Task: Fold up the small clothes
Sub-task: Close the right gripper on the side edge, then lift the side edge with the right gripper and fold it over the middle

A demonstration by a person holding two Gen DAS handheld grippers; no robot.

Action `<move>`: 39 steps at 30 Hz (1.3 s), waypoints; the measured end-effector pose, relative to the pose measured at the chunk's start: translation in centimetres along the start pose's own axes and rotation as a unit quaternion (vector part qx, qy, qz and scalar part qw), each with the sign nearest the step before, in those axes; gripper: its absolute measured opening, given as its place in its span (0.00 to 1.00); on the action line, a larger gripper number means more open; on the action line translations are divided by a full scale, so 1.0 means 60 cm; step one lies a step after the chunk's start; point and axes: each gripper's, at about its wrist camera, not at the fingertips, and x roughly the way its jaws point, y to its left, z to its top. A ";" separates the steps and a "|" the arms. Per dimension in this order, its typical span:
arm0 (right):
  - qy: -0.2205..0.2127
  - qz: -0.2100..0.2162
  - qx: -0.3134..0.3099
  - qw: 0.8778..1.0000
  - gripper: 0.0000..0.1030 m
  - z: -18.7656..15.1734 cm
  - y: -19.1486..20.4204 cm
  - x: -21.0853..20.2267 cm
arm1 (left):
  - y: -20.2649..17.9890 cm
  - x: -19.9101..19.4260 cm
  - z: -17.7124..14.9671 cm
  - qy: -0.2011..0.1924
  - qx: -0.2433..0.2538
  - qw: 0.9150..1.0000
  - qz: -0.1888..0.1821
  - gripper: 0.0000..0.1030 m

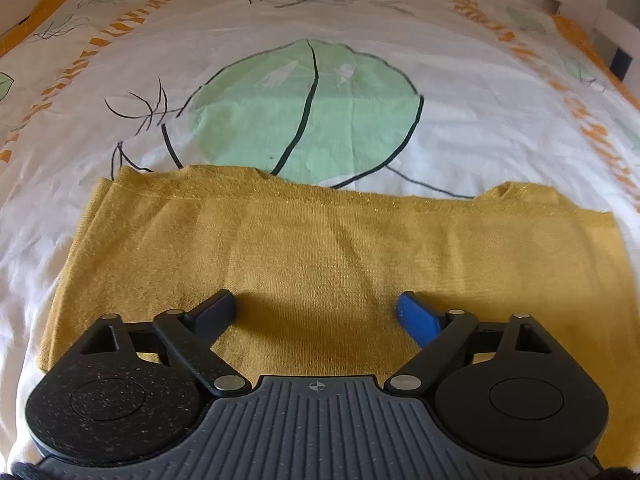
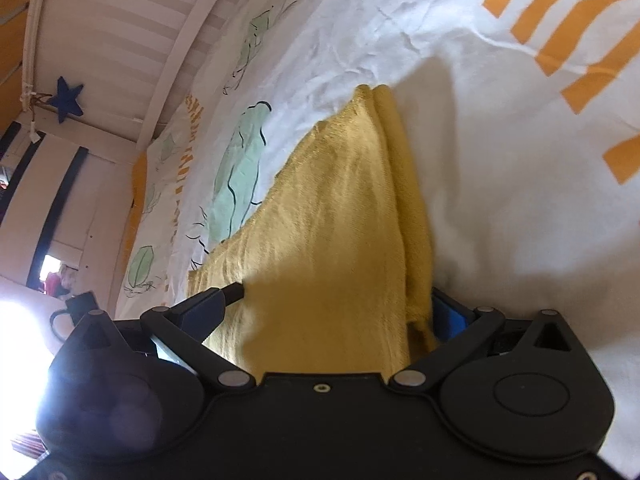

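Mustard knit garment (image 1: 328, 256) lies folded flat on the leaf-print bedsheet (image 1: 460, 120), long axis running left-right across the left wrist view. Left gripper (image 1: 316, 312) hovers over its near edge, fingers wide apart, nothing btwn them. Right gripper (image 2: 340, 304) fingers also spread, straddling the cloth's layered end; can't tell if the pads press it.

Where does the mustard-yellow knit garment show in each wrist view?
Left wrist: the yellow knit garment lies flat across the lower middle, under the open left gripper.
Right wrist: it runs up the centre from the open right gripper.
Shared landmark: the bedsheet's large green leaf print.
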 end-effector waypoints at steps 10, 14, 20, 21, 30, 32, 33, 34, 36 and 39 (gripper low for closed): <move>-0.005 0.020 -0.016 1.000 1.00 0.002 0.004 0.015 | 0.080 -0.105 -0.043 -0.033 -0.029 0.998 -0.040 0.84; -0.007 0.024 -0.026 0.999 1.00 0.000 0.006 0.017 | 0.130 -0.128 -0.056 -0.035 -0.039 0.998 -0.036 0.84; -0.007 0.023 -0.051 0.998 1.00 -0.004 0.014 0.021 | 0.187 -0.133 -0.061 -0.050 -0.045 0.998 -0.008 0.84; -0.006 0.021 -0.056 0.998 1.00 -0.004 0.016 0.022 | 0.193 -0.130 -0.061 -0.053 -0.044 0.998 -0.004 0.84; -0.015 -0.032 -0.080 0.996 0.49 -0.016 0.024 0.019 | 0.215 -0.120 -0.047 -0.062 -0.035 0.997 -0.016 0.84; -0.020 -0.039 -0.072 0.996 0.33 -0.018 0.020 0.012 | 0.219 -0.122 -0.042 -0.063 -0.040 0.997 -0.015 0.84; -0.022 -0.038 -0.068 0.997 0.30 -0.020 0.019 0.008 | 0.222 -0.123 -0.040 -0.061 -0.044 0.997 -0.023 0.84; -0.026 -0.039 -0.067 0.997 0.28 -0.021 0.021 0.004 | 0.225 -0.125 -0.038 -0.061 -0.045 0.997 -0.029 0.84; -0.030 -0.052 -0.081 0.995 0.26 -0.025 0.035 0.000 | 0.229 -0.130 -0.035 -0.065 -0.045 0.996 -0.028 0.84; -0.035 -0.076 -0.103 0.991 0.25 -0.029 0.069 0.001 | 0.238 -0.138 -0.031 -0.069 -0.046 0.996 -0.020 0.84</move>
